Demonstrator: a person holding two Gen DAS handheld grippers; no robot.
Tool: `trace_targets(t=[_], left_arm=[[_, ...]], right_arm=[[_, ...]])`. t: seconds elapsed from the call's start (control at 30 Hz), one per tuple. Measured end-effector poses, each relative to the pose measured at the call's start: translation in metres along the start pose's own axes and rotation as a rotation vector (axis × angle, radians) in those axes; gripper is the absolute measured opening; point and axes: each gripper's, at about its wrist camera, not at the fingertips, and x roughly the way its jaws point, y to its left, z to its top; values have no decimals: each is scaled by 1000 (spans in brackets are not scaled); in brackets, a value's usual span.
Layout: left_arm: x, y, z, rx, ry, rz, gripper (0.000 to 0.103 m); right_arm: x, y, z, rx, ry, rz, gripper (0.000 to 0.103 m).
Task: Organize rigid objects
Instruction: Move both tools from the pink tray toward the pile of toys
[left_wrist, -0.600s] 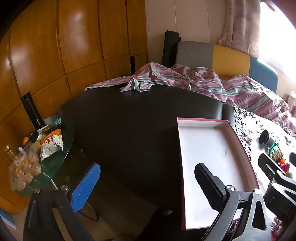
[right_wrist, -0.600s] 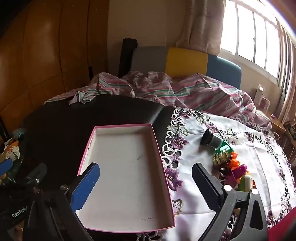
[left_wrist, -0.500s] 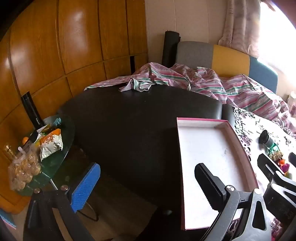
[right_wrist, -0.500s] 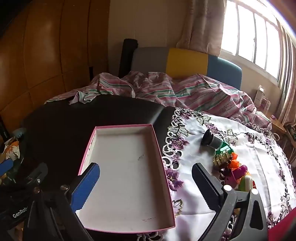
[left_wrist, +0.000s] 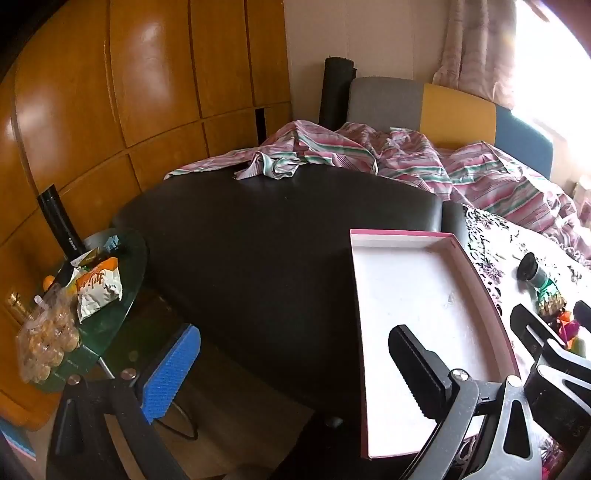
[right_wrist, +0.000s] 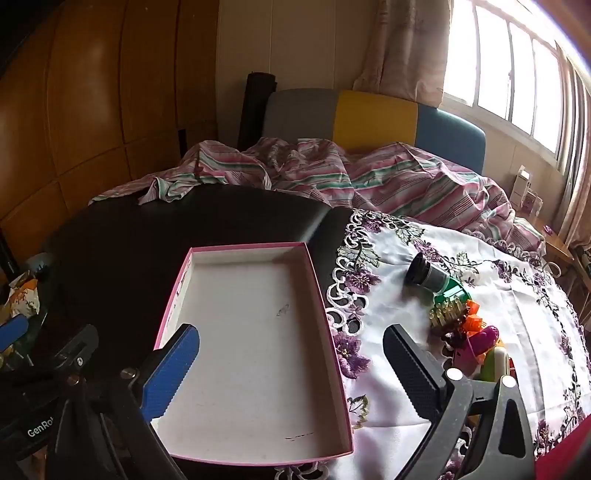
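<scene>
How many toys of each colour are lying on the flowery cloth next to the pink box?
Black and grey tube: 1
Green piece: 1
Gold-brown piece: 1
Orange piece: 1
Magenta piece: 1
Pale yellow-green piece: 1
Total: 6 that I can tell apart; they overlap, so more may hide.
</scene>
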Motion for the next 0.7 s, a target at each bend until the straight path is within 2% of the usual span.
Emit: trace_targets(t=[0.47, 0.7], left_arm=[[6, -8, 1, 28, 20, -2, 103], [2, -15, 3, 61, -1, -28, 103]], right_arm=[[11, -6, -1, 2, 20, 1, 102], [16, -18, -2, 13, 33, 7, 102]])
